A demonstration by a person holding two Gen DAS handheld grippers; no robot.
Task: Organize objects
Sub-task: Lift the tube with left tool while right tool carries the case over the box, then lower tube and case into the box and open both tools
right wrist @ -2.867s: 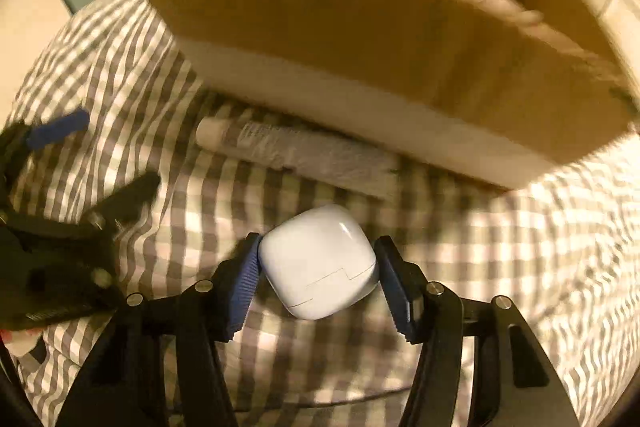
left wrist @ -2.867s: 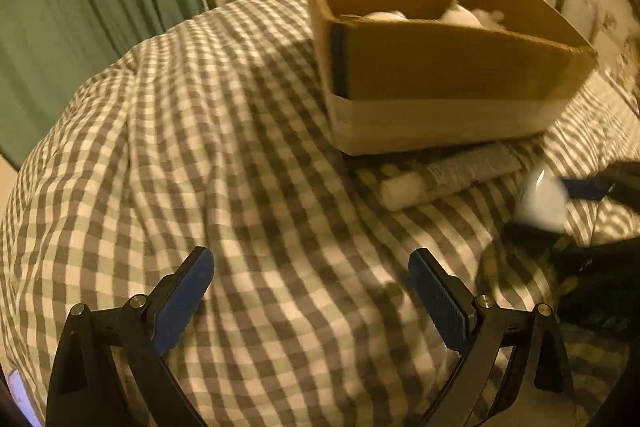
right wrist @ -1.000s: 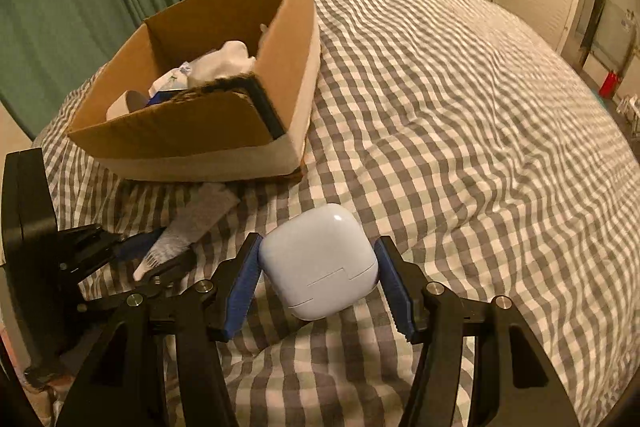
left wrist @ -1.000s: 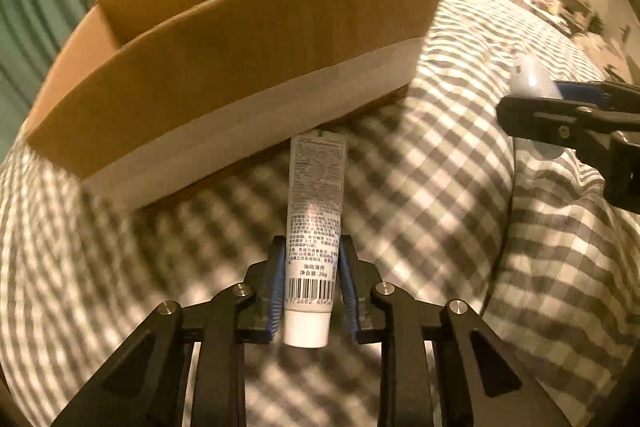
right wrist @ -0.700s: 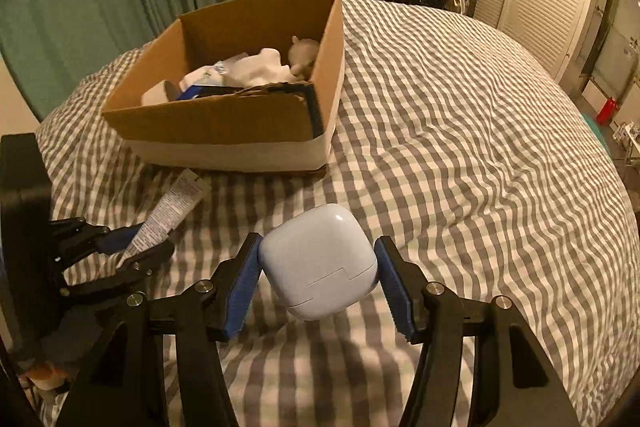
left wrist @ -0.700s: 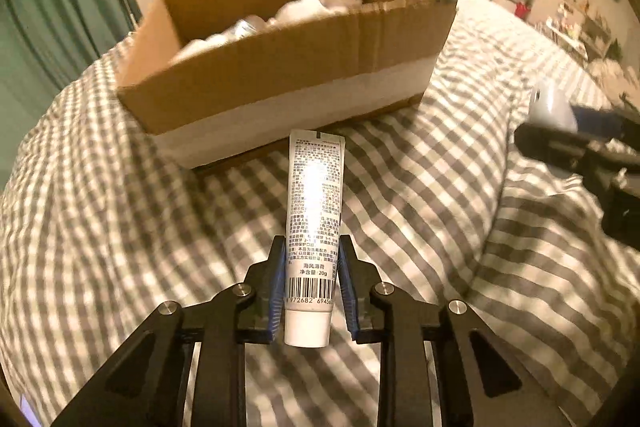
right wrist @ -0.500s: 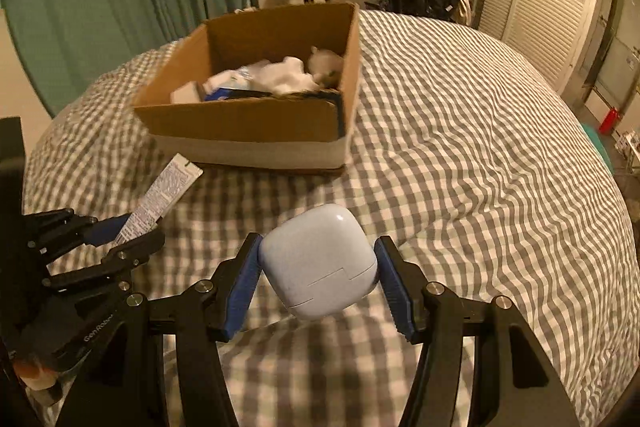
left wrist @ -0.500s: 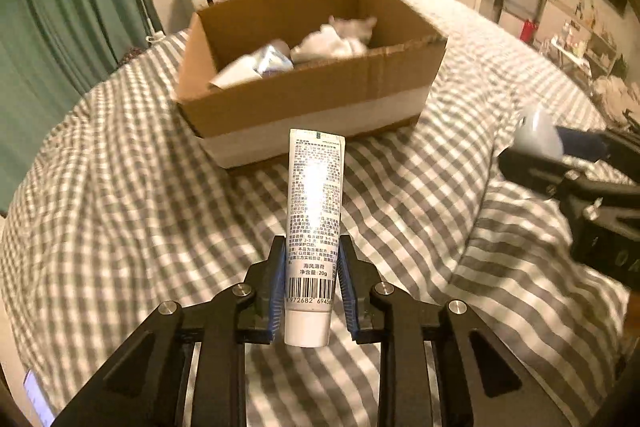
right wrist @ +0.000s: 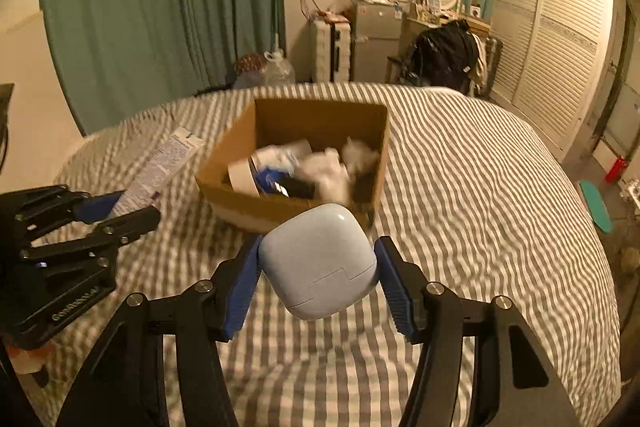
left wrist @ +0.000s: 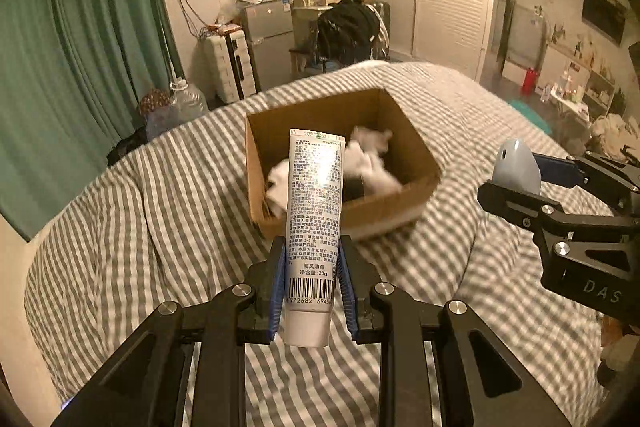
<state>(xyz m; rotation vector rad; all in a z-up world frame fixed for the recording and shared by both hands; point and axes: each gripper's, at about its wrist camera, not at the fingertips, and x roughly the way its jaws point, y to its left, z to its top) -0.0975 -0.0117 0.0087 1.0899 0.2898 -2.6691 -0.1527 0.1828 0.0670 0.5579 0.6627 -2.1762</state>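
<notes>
My left gripper is shut on a white tube that stands upright between the blue pads, held well above the bed. The tube also shows in the right wrist view. My right gripper is shut on a pale blue rounded case, which also shows in the left wrist view. An open cardboard box sits on the checked bed ahead of and below both grippers. In the right wrist view the box holds white crumpled items, a roll and dark things.
The grey-and-white checked bedspread covers the bed. Green curtains hang at the left. A small fridge, a black bag and a louvred wardrobe stand beyond the bed.
Both grippers have risen and pulled back from the box, each still holding its object. The box now looks smaller and its inside is visible.
</notes>
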